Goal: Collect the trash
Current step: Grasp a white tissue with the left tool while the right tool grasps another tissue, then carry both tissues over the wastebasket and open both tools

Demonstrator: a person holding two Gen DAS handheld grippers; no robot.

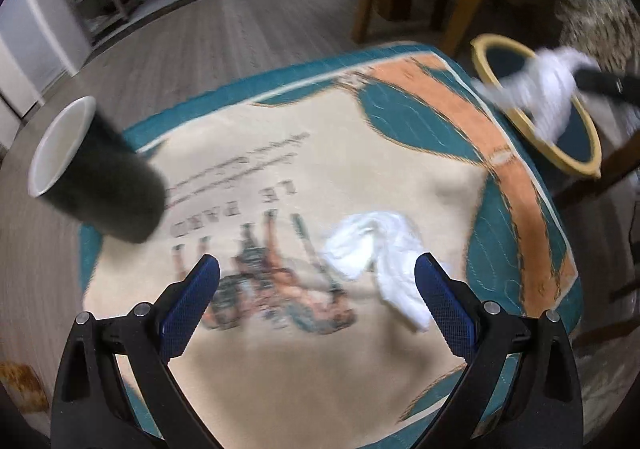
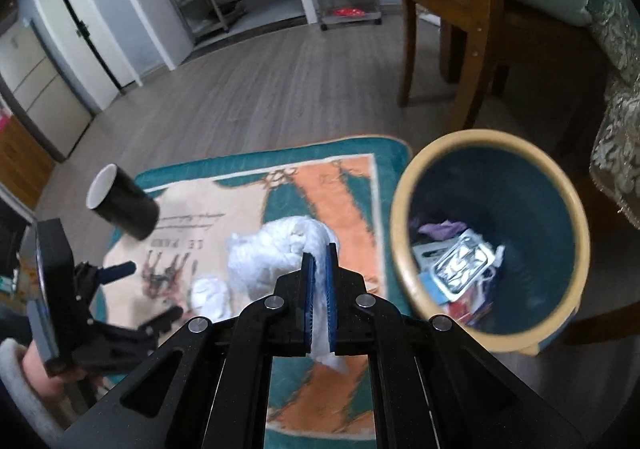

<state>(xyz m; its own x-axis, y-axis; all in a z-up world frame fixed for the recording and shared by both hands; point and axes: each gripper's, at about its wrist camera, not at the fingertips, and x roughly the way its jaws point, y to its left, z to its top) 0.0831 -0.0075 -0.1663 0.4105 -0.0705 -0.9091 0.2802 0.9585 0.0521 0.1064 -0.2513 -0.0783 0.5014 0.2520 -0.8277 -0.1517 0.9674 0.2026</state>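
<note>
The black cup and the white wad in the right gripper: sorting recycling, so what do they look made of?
Black cup: likely paper, matte black outside, plain white inside, thin rim.
White wad: probably tissue or thin paper, soft and crumpled, squashed flat between the right gripper fingers; thin plastic can't be ruled out.

my left claw (image 1: 316, 297) is matte black plastic, its two fingers (image 1: 188, 309) lined with blue cross-hatched pads and pinned by round silver screws. my right claw (image 2: 320, 289) matches: black angular arms with cut-out slots, blue pads, silver screws. a pale grey sleeve (image 2: 16, 381) covers my left wrist.
</note>
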